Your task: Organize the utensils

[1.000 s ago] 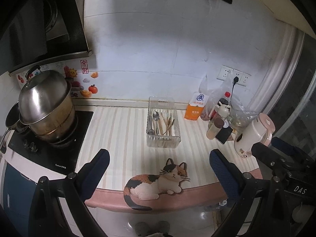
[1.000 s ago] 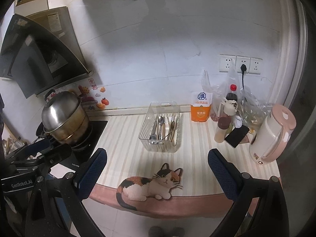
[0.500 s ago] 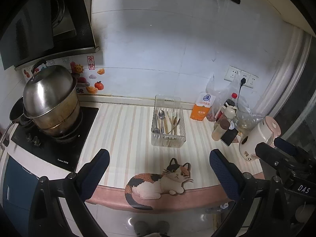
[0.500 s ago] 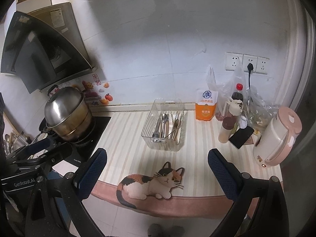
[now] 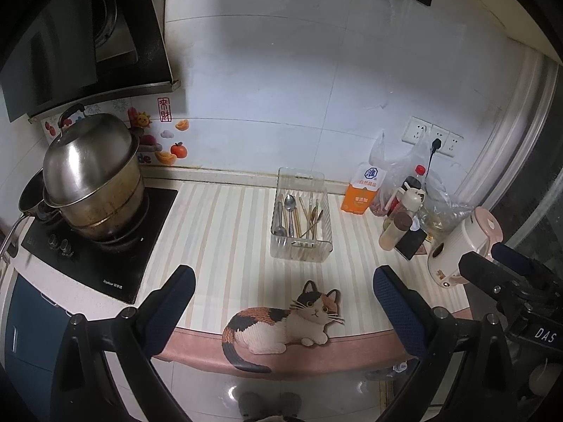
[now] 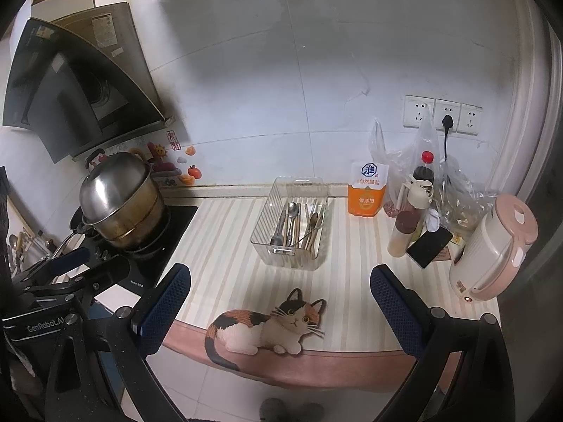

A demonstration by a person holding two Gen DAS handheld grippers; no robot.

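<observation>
A clear plastic bin [image 5: 302,250] stands on the striped counter mat, holding metal spoons [image 5: 289,207] and wooden chopsticks [image 5: 311,219]. It also shows in the right wrist view [image 6: 292,260] with the spoons [image 6: 291,216] on its left side. My left gripper [image 5: 281,311] is open and empty, held back over the counter's front edge, well short of the bin. My right gripper [image 6: 280,311] is open and empty, at about the same distance from the bin. The right gripper's body [image 5: 517,281] shows at the right of the left wrist view.
A steel pot [image 5: 93,179] sits on the black hob [image 5: 105,256] at left. An orange salt bag [image 5: 364,191], bottles [image 5: 410,200], a phone [image 6: 429,248] and a pink-and-white kettle [image 6: 492,249] crowd the right. A cat-shaped mat [image 5: 281,323] lies at the counter's front edge.
Both grippers have pulled back and risen a little, so the counter and bin look smaller and lower in view. Both stay open and empty. Nothing on the counter moved.
</observation>
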